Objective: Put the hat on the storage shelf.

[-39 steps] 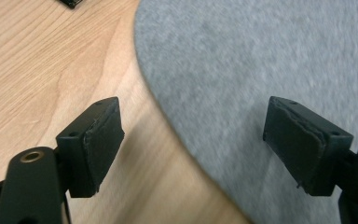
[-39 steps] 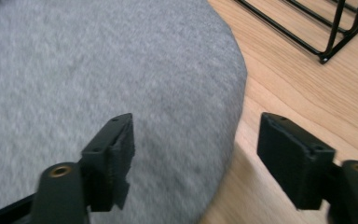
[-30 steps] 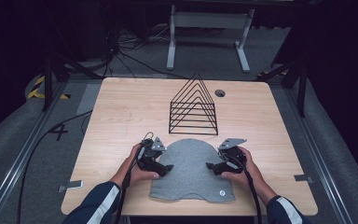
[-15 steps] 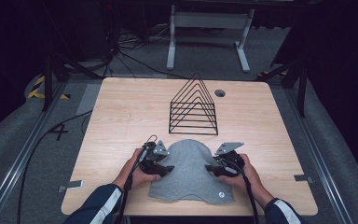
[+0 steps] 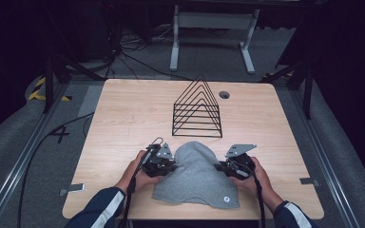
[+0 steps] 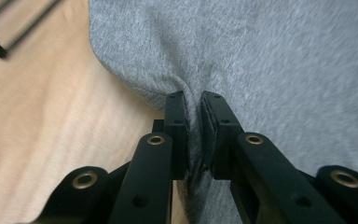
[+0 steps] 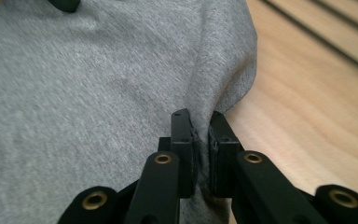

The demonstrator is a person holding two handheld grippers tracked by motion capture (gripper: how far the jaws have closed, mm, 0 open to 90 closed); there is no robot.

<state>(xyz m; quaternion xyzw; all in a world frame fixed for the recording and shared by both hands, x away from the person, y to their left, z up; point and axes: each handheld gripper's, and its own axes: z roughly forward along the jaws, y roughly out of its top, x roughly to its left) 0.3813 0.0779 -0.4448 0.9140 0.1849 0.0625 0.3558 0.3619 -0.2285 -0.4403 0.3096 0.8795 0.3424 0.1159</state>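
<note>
A grey fabric piece (image 5: 196, 176) with a small round tag lies flat near the table's front edge. My left gripper (image 5: 167, 166) sits at its left edge; its jaws have just been closing and now pinch a fold of the grey fabric (image 6: 261, 60) between the pads (image 6: 176, 121). My right gripper (image 5: 222, 167) sits at the right edge; its jaws have also just been closing and are shut on a fold of the grey fabric (image 7: 84, 88). A hand holds each gripper from below.
A black wire rack (image 5: 197, 108) of triangular dividers stands just beyond the fabric at mid-table. A round cable hole (image 5: 224, 94) sits at the back of the wooden table (image 5: 123, 118). Cables trail off the left side.
Both grippers' jaws have closed onto the fabric's side edges. The fabric has bunched narrower between them, and the hands have stayed nearly in place.
</note>
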